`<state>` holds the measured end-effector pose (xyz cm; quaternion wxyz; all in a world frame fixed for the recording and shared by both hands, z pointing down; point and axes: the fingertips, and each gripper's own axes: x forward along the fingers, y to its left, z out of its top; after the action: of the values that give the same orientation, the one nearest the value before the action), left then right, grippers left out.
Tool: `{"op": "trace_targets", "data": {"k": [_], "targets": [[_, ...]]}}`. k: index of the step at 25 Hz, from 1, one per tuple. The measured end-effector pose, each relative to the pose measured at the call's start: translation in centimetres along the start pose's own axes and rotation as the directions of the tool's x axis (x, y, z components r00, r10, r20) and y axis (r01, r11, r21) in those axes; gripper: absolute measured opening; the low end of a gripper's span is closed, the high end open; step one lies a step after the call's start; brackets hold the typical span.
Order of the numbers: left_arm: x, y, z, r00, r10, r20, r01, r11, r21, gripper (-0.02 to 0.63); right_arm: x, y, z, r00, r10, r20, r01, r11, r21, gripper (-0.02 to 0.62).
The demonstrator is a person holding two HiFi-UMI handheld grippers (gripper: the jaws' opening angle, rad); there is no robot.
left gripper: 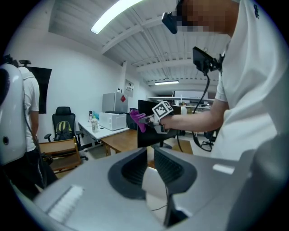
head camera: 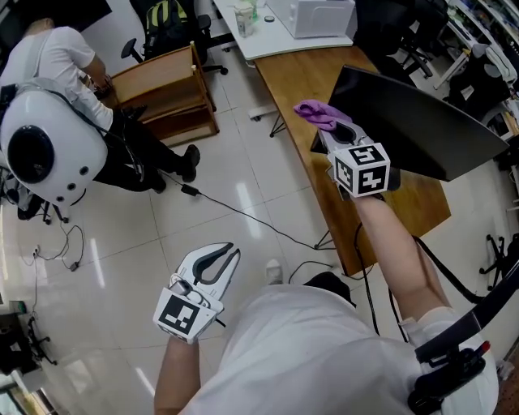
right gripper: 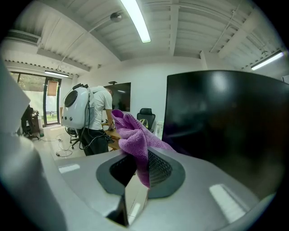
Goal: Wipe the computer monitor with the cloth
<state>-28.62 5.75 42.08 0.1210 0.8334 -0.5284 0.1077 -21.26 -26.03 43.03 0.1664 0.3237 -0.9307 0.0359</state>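
Note:
A black computer monitor (head camera: 422,121) stands tilted on a wooden desk (head camera: 300,81); its dark screen fills the right side of the right gripper view (right gripper: 226,126). My right gripper (head camera: 336,134) is shut on a purple cloth (head camera: 320,113), held just left of the monitor's edge. The cloth (right gripper: 135,135) bunches up out of the jaws, beside the screen and apart from it. My left gripper (head camera: 231,255) hangs low over the tiled floor, shut, with nothing in it. From the left gripper view the cloth (left gripper: 137,118) and the monitor (left gripper: 149,131) show in the distance.
A person with a white backpack (head camera: 49,138) stands at the left by a wooden cabinet (head camera: 162,93). A white table (head camera: 268,40) with a microwave (head camera: 312,16) adjoins the desk's far end. A cable (head camera: 243,215) runs across the floor. Office chairs stand around.

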Motion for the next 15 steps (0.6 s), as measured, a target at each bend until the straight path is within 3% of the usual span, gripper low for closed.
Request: {"op": "trace_targets", "data": {"k": [15], "targets": [[0.6, -0.3, -0.6, 0.998, 0.007, -0.066, -0.007, 1.000, 0.003, 0.071, 3.2, 1.4, -9.2, 0.995, 0.045, -0.089, -0.039, 0.997, 0.063, 0.048]]}}
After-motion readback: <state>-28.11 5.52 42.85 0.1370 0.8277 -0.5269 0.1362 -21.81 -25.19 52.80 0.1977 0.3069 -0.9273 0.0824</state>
